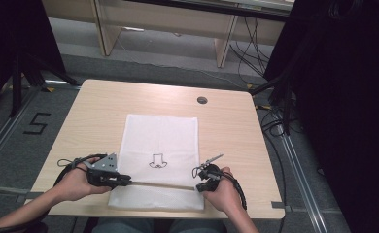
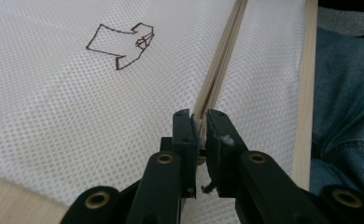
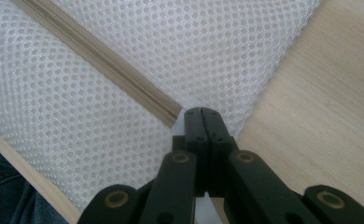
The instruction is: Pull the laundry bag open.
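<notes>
Zipper (image 1: 158, 184) work is the job now. It runs along the near end of the white mesh bag (image 1: 161, 141), which lies flat on the counter (image 1: 90, 116). The left tool (image 2: 199, 122) pinches the zipper's end. The right tool (image 3: 201, 115) is squeezed tight at the other end, on the bag's corner I think. Hold one end still, pull the other slow and straight, and keep the bag flat.

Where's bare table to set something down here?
Free: the wood strip left of the white mesh bag, the strip to its right, and the far band around the grommet hole. Crowded: the near edge, where left gripper and right gripper meet the zipper.
</notes>
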The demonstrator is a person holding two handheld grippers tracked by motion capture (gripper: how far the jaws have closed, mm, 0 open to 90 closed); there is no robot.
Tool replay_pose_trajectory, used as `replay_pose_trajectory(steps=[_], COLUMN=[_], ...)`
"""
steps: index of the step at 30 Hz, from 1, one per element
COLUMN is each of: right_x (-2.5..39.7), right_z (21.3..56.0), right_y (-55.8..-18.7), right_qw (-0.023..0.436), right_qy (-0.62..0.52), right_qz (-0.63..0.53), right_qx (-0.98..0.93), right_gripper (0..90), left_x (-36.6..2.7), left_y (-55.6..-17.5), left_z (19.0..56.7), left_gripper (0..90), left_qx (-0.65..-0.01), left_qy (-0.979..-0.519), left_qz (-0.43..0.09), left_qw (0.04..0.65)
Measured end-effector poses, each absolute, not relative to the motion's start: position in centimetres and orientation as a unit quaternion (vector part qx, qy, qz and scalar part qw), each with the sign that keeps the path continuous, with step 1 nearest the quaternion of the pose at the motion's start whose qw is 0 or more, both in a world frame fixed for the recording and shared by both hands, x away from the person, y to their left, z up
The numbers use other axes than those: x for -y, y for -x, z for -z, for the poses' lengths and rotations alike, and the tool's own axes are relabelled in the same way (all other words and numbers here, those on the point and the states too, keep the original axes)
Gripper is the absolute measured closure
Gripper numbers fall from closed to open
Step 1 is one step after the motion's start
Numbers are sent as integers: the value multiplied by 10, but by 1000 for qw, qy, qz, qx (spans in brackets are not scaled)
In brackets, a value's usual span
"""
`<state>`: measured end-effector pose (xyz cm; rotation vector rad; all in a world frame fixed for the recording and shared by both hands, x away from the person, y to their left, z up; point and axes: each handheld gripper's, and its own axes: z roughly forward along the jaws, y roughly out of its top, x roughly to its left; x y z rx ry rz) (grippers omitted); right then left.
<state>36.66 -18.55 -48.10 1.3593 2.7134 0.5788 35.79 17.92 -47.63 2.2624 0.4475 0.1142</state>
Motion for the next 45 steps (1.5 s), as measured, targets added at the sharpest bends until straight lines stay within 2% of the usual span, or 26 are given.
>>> replay_pose_trajectory(steps=[11,14,16,17,19,22,26,27,28,29,30,31,32,33,34,36,38,39,40,41,42,43,44,45], right_x=[186,186,186,186,186,186,187,187,187,187,187,189,189,188,188,184,186,186,188,190,189,189,187,186], right_z=[482,481,481,481,481,481,482,482,482,482,481,480,480,480,480,478,479,479,480,481,480,480,477,476], right_y=[-367,-366,-367,-367,-367,-368,-367,-367,-367,-366,-366,-366,-366,-367,-367,-367,-367,-367,-366,-367,-367,-367,-367,-366], right_qw=[28,24,25,25,25,27,27,23,23,24,33,37,42,47,47,46,44,44,41,41,36,36,29,34], right_qy=[-432,-441,-439,-439,-438,-432,-431,-436,-436,-437,-438,-445,-442,-428,-428,-437,-440,-440,-444,-440,-445,-445,-451,-456], right_qz=[-189,-187,-187,-187,-188,-188,-192,-192,-192,-190,-182,-176,-175,-178,-178,-159,-170,-170,-176,-184,-185,-185,-190,-200], right_qx=[-881,-877,-878,-878,-879,-882,-881,-879,-879,-879,-880,-877,-879,-885,-885,-884,-881,-881,-878,-878,-875,-875,-871,-867], right_gripper=[900,900,900,900,900,900,900,900,900,900,900,900,900,900,900,900,900,900,900,899,883,883,773,734], left_x=[-207,-216,-225,-237,-240,-237,-235,-235,-235,-238,-245,-254,-255,-253,-253,-251,-256,-256,-255,-254,-254,-252,-250,-243], left_y=[-355,-354,-353,-353,-353,-352,-354,-354,-354,-355,-355,-357,-352,-351,-351,-352,-355,-355,-355,-356,-356,-357,-358,-361], left_z=[485,487,490,494,494,491,493,493,493,493,496,496,487,482,482,481,479,479,479,478,478,477,476,477], left_gripper=[821,822,821,821,821,821,821,820,900,900,900,900,899,899,899,897,799,762,762,663,604,604,517,487], left_qx=[-214,-223,-226,-254,-256,-249,-259,-252,-252,-237,-240,-286,-289,-283,-283,-297,-325,-325,-345,-351,-351,-354,-352,-366], left_qy=[-890,-892,-903,-892,-889,-896,-897,-909,-909,-928,-928,-909,-888,-885,-885,-867,-837,-837,-824,-816,-816,-813,-814,-798], left_qz=[-54,-63,-84,-60,-51,-73,-71,-80,-80,-139,-170,-125,-137,-157,-157,-140,-148,-148,-142,-154,-154,-160,-169,-171], left_qw=[398,387,356,370,376,361,351,323,323,251,229,275,330,336,336,374,414,414,426,432,432,434,430,447])
